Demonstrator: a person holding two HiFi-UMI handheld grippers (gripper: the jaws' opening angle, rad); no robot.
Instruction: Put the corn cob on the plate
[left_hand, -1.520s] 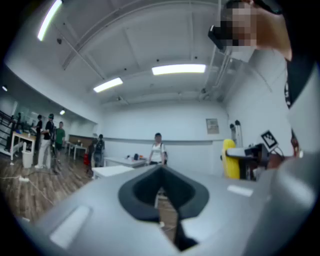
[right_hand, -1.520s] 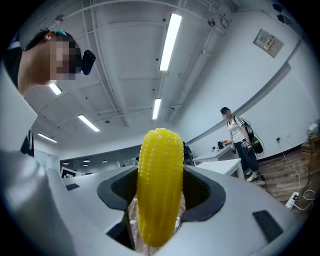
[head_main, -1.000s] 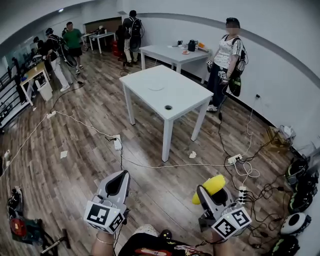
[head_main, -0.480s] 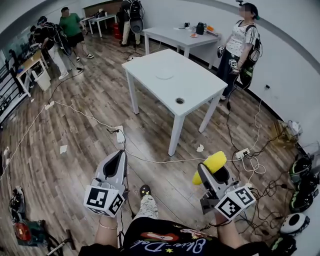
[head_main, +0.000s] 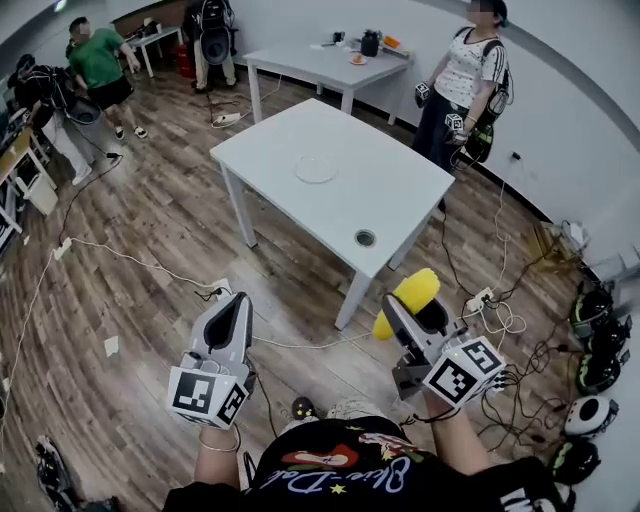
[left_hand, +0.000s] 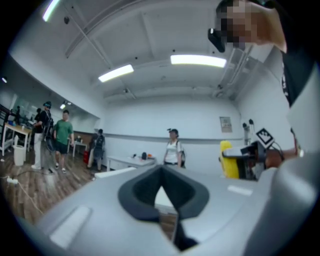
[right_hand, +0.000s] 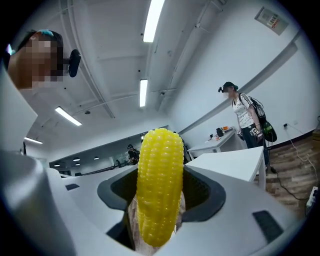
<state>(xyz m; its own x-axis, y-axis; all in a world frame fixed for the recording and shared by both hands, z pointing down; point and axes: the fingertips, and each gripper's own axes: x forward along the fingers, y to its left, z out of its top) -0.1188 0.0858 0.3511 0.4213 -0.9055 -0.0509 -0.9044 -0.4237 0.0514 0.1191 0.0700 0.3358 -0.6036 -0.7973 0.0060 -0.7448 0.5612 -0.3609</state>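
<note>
The left gripper is held low at the person's left side, over the floor; its jaws are closed together and there is nothing between them.

The right gripper carries the corn cob; the jaws are open only as wide as the cob and press on its lower part, so most of the yellow length stands out past the tips. The cob is therefore in the air, near the front corner of the desk but not yet over it. I judge that the cob is light and stiff; the rows of kernels give the jaws a bumpy surface to bite, so it should not slip easily. Since it is held close to one end, the free end may swing a little; being round, it may also roll once it is let go, so it is better to lay it flat in the middle of the plate.

The plate is pale and shallow, hard to see against the white top; it lies alone in the far half of the desk, well apart from the cob. A round cable hole is near the front edge. The floor is of wooden boards; at the left, far away, some people stand; a second desk with small things is behind. At the right a person stands just beside the desk, and cables with a power strip lie on the floor.
</note>
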